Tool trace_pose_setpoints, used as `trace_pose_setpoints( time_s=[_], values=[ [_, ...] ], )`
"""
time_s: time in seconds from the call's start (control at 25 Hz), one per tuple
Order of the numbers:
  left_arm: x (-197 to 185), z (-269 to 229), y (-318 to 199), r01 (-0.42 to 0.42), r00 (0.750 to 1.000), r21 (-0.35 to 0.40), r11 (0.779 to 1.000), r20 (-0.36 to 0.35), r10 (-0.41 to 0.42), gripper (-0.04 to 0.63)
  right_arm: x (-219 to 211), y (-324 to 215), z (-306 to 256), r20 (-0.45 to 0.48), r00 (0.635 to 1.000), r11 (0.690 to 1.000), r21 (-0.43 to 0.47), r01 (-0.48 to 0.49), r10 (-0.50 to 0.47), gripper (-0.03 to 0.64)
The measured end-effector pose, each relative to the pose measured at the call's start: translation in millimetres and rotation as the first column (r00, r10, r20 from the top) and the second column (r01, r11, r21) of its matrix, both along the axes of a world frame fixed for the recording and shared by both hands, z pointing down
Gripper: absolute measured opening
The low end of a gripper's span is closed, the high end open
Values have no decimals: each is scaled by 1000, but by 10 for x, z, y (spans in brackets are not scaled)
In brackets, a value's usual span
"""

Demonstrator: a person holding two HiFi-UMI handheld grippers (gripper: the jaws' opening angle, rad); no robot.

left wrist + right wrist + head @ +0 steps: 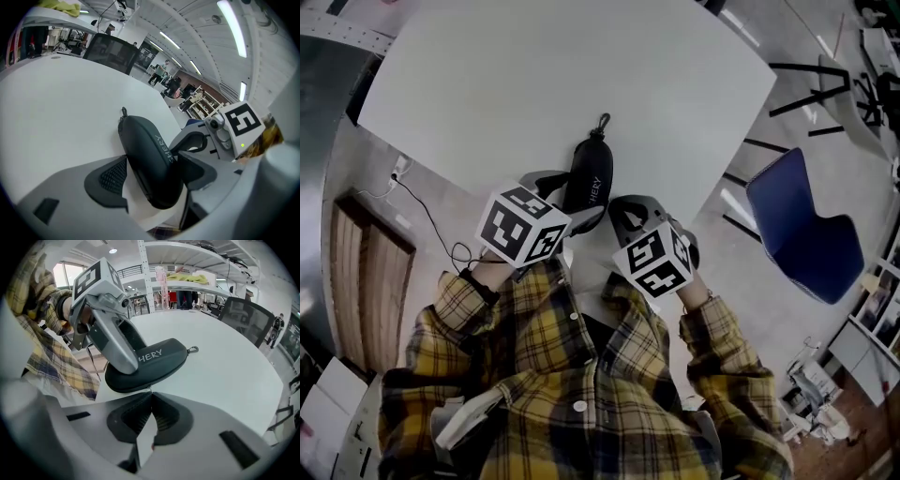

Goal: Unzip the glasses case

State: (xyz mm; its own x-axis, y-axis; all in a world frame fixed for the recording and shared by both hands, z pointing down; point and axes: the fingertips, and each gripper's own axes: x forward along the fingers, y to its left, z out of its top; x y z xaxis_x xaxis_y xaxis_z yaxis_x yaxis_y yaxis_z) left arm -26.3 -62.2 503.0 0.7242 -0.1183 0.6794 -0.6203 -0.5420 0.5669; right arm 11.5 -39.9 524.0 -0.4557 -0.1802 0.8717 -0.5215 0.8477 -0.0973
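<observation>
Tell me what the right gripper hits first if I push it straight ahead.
The glasses case: its near edge lies directly at the closed jaw tips of the right gripper, seemingly in contact, though depth is hard to judge.

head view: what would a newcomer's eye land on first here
A black glasses case lies at the near edge of the white table, with both grippers crowded on it. The left gripper clamps the case's near end across its width; the right gripper has its jaws pinched together at the case's seam, seemingly on the small zip pull.
</observation>
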Motion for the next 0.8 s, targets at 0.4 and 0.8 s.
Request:
trace_pose_setpoints(
  time_s=[0.4, 0.8],
  values=[
    [28, 9, 17, -21, 1000, 1, 1000, -8, 21, 345, 72, -333, 21, -46, 994, 995, 17, 102, -101, -2],
    [305, 197, 360, -219, 971, 79, 972, 111, 210, 324, 299, -826, -25, -71, 990, 991, 52, 123, -119, -1]
  ],
)
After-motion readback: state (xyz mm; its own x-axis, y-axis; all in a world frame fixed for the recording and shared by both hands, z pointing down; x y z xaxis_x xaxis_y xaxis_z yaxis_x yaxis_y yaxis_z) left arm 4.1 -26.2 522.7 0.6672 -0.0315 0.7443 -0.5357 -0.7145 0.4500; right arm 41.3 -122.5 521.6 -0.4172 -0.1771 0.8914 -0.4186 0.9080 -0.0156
